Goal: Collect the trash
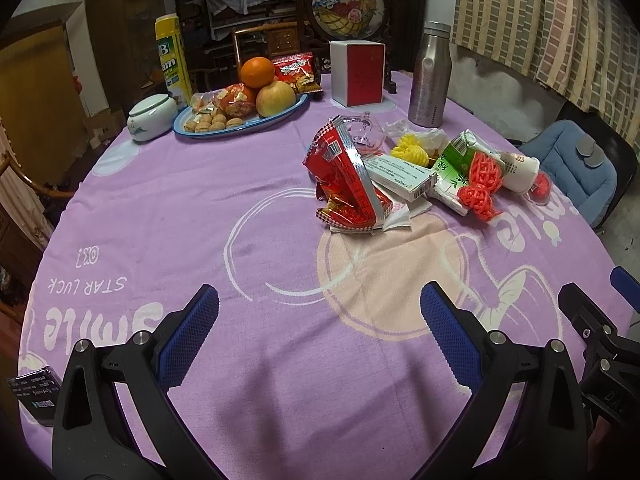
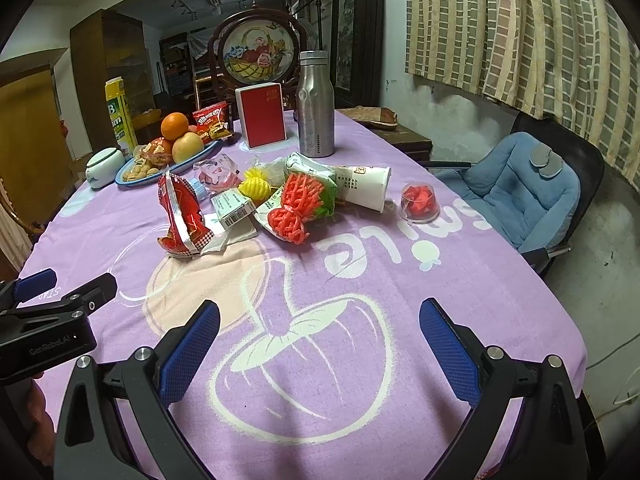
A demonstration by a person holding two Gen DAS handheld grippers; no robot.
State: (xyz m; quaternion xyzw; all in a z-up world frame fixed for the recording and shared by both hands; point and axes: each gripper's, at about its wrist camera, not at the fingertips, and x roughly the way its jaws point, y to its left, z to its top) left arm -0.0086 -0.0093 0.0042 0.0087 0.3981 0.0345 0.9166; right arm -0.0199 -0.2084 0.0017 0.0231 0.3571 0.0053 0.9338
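Left gripper: your left gripper (image 1: 319,312) hangs low in the left wrist frame over the purple tablecloth (image 1: 200,208), its blue-padded fingers spread wide and holding nothing.
Right gripper: your right gripper (image 2: 319,326) sits at the bottom of the right wrist frame, fingers equally wide apart and empty, above the white bowl drawing on the cloth.
Trash pile: the litter lies in a cluster at centre right of the left wrist frame, well apart from both grippers.
Front of pile: a crumpled red snack bag (image 1: 346,178) stands tilted on a white napkin (image 1: 398,216), nearest to you.
Middle of pile: a small white carton (image 1: 400,176) rests beside the bag; a green and white wrapper (image 1: 456,168) carries a red foam net (image 1: 482,184); a yellow foam net (image 1: 412,150) lies behind.
Right of pile: a white paper cup (image 2: 366,190) lies on its side; a clear plastic cup with red contents (image 2: 419,202) sits just beside it.
Background: a blue fruit plate (image 1: 244,122) at upper left, a steel bottle (image 1: 430,76) and a red and white box (image 1: 358,74) toward the top.
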